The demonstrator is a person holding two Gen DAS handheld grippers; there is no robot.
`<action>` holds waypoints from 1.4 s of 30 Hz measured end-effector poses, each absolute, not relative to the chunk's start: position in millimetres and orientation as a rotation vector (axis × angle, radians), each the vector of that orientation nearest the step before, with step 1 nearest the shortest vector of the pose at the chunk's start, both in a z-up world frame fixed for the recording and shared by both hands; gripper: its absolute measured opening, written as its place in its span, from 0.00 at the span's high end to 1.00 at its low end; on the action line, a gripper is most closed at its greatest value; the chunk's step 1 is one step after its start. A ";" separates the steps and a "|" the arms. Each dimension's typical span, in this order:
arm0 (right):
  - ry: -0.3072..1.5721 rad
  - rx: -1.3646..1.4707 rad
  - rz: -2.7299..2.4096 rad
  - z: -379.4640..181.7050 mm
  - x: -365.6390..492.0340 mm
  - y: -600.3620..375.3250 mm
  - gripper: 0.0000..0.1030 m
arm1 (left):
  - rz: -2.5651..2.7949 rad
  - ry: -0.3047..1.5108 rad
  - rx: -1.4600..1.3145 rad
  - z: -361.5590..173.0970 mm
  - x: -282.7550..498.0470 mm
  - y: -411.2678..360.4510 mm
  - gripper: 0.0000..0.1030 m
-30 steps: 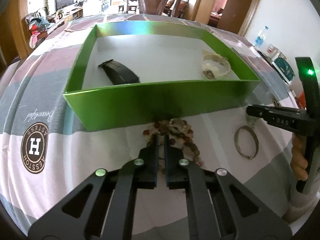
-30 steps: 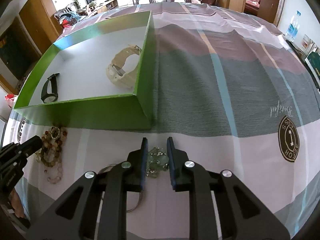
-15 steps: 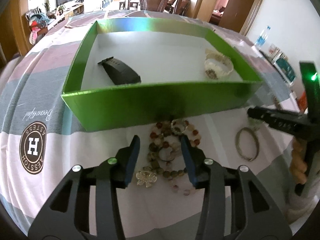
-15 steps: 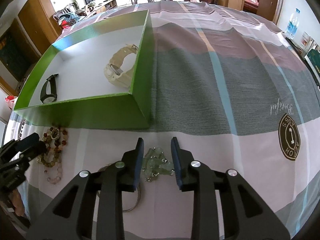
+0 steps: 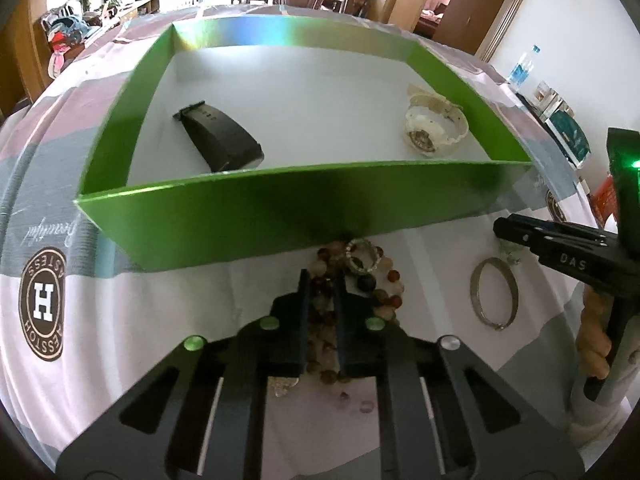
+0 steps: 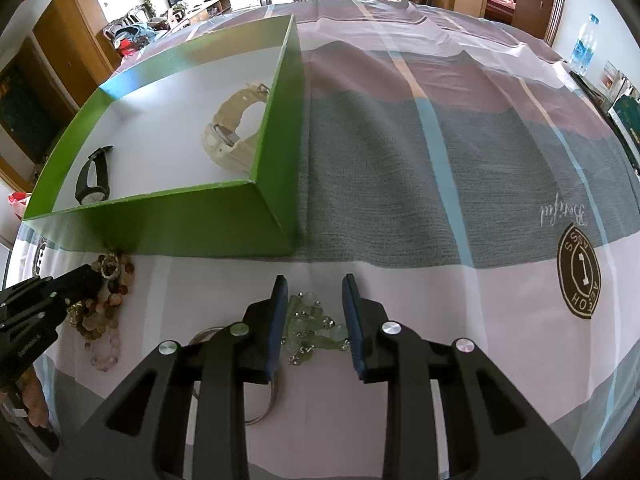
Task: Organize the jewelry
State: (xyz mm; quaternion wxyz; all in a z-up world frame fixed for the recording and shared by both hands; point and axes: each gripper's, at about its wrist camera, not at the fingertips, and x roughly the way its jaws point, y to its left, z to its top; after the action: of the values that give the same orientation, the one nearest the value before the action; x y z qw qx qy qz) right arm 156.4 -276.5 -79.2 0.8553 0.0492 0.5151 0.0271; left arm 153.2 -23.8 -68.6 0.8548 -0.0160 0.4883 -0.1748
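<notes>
Before the shallow green cardboard tray, the left gripper pinches the brown beaded bracelets for lifting in, while the right gripper stands spread around the pale green bead bracelet.

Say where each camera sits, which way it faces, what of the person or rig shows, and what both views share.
Left wrist: on the left hand-held gripper, facing the green box's long front wall, its fingers narrowed around the brown bead bracelets; the right hand-held gripper enters at right.
Right wrist: on the right hand-held gripper, facing the box's corner, open around the pale green bead bracelet.
Shared: box, black watch, cream watch, beads, silver bangle.
</notes>
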 end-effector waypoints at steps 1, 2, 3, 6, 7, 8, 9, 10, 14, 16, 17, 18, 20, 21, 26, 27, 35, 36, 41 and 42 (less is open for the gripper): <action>1.083 0.103 0.057 -79.2 156.5 -276.6 0.72 | -0.373 1.011 -0.035 -64.9 150.7 -23.7 0.89; 1.083 0.103 0.056 -79.3 156.6 -276.8 0.72 | -0.378 0.996 -0.040 -60.8 148.3 -23.1 0.89; 1.083 0.104 0.056 -79.4 156.6 -276.7 0.72 | -0.385 0.974 -0.049 -54.0 144.5 -21.4 0.89; 1.084 0.103 0.056 -79.5 156.7 -276.8 0.72 | -0.407 0.915 -0.070 -32.3 131.6 -17.6 0.89; 1.084 0.102 0.056 -79.7 156.7 -276.8 0.72 | -0.415 0.897 -0.070 -25.7 127.7 -18.0 0.89; 1.085 0.101 0.055 -79.9 156.7 -276.7 0.72 | -0.422 0.878 -0.069 -19.2 123.3 -18.4 0.89; 1.086 0.100 0.054 -80.1 156.8 -276.5 0.72 | -0.432 0.857 -0.064 -12.0 118.5 -19.2 0.89; 1.086 0.100 0.054 -80.3 156.9 -276.6 0.71 | -0.437 0.845 -0.062 -7.7 116.5 -19.1 0.89; 1.086 0.100 0.053 -80.5 157.0 -276.6 0.71 | -0.435 0.839 -0.068 -4.1 115.7 -16.2 0.89; 1.086 0.100 0.053 -80.4 157.0 -276.5 0.71 | -0.410 0.866 -0.071 -11.9 121.2 -13.9 0.89; 1.086 0.100 0.054 -80.4 157.0 -276.5 0.71 | -0.394 0.880 -0.072 -16.3 124.0 -12.0 0.89; 1.086 0.100 0.054 -80.4 157.0 -276.5 0.71 | -0.379 0.895 -0.074 -21.0 127.0 -9.6 0.89; 1.086 0.100 0.053 -80.4 157.0 -276.5 0.71 | -0.362 0.916 -0.085 -28.8 131.2 -5.9 0.89; 1.086 0.100 0.053 -80.5 157.0 -276.4 0.71 | -0.357 0.920 -0.088 -30.3 132.0 -4.4 0.89; 1.086 0.100 0.053 -80.4 156.9 -276.5 0.71 | -0.322 0.922 -0.100 -33.6 135.3 5.0 0.89; 1.085 0.100 0.053 -80.3 156.9 -276.6 0.71 | -0.307 0.925 -0.103 -35.0 136.8 7.7 0.89; 1.086 0.099 0.023 -80.7 156.4 -280.6 0.71 | -0.265 0.969 -0.092 -51.2 138.2 17.0 0.73; 1.087 0.095 0.023 -81.0 156.4 -280.0 0.71 | -0.274 0.972 -0.083 -52.4 136.8 15.0 0.71; 1.092 0.089 0.023 -81.8 156.0 -278.6 0.71 | -0.351 0.973 -0.041 -51.2 122.8 -6.4 0.67; 1.093 0.089 0.023 -82.1 156.1 -278.9 0.71 | -0.372 0.972 -0.030 -50.3 119.2 -11.3 0.67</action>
State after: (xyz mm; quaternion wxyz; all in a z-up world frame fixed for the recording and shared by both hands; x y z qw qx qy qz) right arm 156.1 -278.9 -82.1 0.8532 0.0425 0.5197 0.0108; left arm 119.2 -11.3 -50.3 0.8676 -0.0145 0.4642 -0.1775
